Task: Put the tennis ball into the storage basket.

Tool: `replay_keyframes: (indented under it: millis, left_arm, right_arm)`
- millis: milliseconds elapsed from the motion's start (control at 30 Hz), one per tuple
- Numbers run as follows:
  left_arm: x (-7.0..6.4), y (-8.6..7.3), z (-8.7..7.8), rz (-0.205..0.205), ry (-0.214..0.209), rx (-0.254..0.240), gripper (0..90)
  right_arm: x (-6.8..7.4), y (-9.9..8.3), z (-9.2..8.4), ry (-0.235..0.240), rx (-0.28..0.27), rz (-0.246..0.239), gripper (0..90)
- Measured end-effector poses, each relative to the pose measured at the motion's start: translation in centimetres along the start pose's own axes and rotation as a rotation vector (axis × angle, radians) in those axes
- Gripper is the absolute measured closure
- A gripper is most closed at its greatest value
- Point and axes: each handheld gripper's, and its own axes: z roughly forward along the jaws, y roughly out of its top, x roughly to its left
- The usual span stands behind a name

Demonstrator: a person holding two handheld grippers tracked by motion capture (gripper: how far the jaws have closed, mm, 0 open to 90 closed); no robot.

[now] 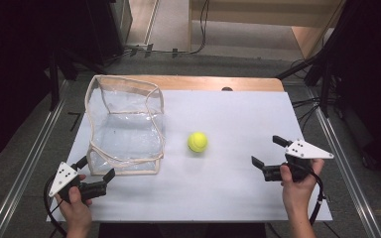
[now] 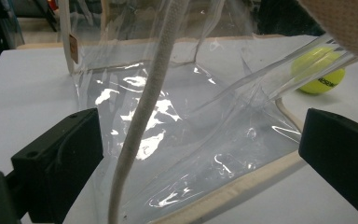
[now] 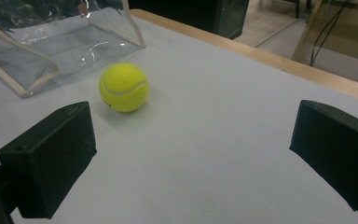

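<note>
A yellow tennis ball (image 1: 197, 142) lies on the white table cover near the middle, also visible as the ball (image 3: 123, 87) ahead of the right jaws and the ball (image 2: 318, 70) behind the bag's plastic. A clear plastic bag (image 1: 124, 124) with cream trim stands open-topped at the left. My left gripper (image 1: 96, 171) is open at the bag's near corner, its jaws either side of the bag's lower edge (image 2: 223, 193) without touching. My right gripper (image 1: 269, 151) is open, right of the ball and apart from it.
The white cover (image 1: 228, 188) spreads over a wooden table whose far edge (image 1: 218, 83) shows. Metal rails run along both sides. Cables lie on the floor beyond the table.
</note>
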Motion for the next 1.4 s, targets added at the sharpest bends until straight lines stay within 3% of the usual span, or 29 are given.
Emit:
replay_keyframes:
  millis: [433,1400]
  left_arm:
    - [-0.1,0.0,0.1,0.006,0.011,0.008,0.0]
    - [-0.1,0.0,0.2,0.010,0.012,0.014,0.0]
  right_arm:
    - [0.9,3.1,2.9,0.101,0.066,-0.047,0.0]
    - [2.4,8.4,7.3,0.164,0.161,-0.158,0.0]
